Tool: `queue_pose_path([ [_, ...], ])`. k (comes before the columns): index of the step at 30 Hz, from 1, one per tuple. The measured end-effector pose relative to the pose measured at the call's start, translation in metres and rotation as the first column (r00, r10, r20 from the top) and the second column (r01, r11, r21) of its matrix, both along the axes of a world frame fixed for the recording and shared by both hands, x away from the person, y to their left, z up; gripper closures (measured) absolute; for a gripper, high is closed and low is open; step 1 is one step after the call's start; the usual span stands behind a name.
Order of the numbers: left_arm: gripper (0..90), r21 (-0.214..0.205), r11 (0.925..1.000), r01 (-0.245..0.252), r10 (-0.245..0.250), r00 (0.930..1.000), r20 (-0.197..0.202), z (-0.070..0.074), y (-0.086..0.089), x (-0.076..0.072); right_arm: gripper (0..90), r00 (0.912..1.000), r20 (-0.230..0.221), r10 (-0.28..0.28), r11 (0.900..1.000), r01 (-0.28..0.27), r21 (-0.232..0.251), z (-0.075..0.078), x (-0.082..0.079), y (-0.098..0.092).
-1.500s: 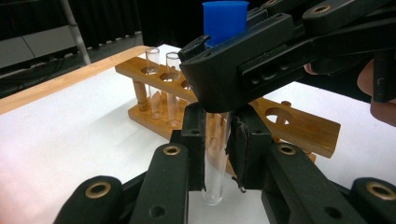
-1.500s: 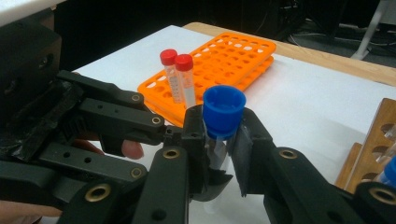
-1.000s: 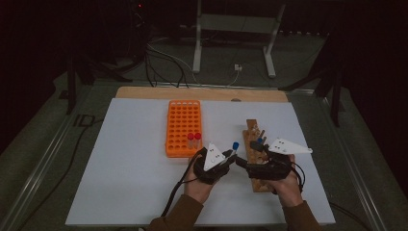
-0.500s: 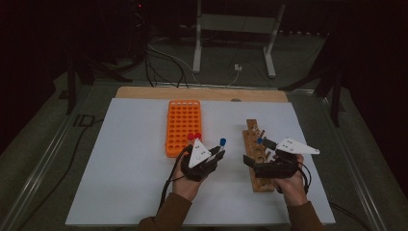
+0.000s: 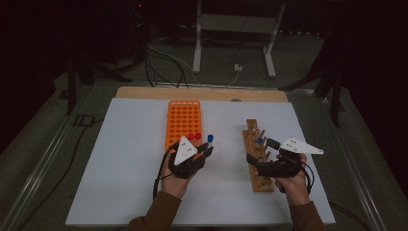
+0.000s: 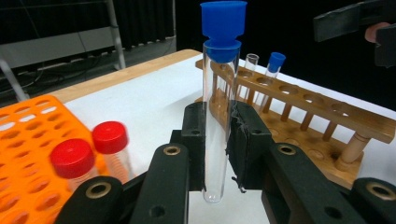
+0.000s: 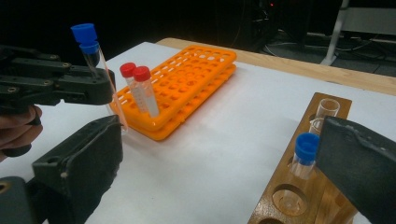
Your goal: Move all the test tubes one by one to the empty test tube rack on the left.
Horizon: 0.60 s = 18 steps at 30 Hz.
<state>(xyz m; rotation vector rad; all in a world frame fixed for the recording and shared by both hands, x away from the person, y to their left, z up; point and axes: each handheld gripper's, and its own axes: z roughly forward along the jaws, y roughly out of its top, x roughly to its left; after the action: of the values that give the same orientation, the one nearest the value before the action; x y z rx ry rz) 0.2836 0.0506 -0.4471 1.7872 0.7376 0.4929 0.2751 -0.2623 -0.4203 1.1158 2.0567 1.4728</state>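
**A:** What could go wrong from here?

**B:** The left gripper (image 6: 219,140) is clamped on the test tube (image 6: 217,135) low on its glass, so the long upper part with the blue cap (image 6: 223,21) could swing or slip if it knocks the two red-capped tubes (image 6: 91,154) at lower left while nearing the orange rack (image 6: 28,140).

**A:** And the other tool?

**B:** The right gripper (image 7: 224,172) has its jaws spread wide with nothing between them, low over the wooden rack (image 7: 299,196), lower right.

**A:** How does the tube look?

**B:** Clear, slim, apparently empty, upright at frame centre, round bottom hanging just below the pads.
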Motion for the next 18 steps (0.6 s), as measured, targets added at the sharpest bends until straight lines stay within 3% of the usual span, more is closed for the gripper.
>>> queue_pose_path([
  [18, 77.7, -0.004, 0.9958, -0.091, 0.091, 0.9958, 0.008, -0.001, 0.036, 0.008, 1.0, 1.0000, 0.002, -0.005, 0.9999, 0.005, 0.013, 0.001, 0.000, -0.002],
])
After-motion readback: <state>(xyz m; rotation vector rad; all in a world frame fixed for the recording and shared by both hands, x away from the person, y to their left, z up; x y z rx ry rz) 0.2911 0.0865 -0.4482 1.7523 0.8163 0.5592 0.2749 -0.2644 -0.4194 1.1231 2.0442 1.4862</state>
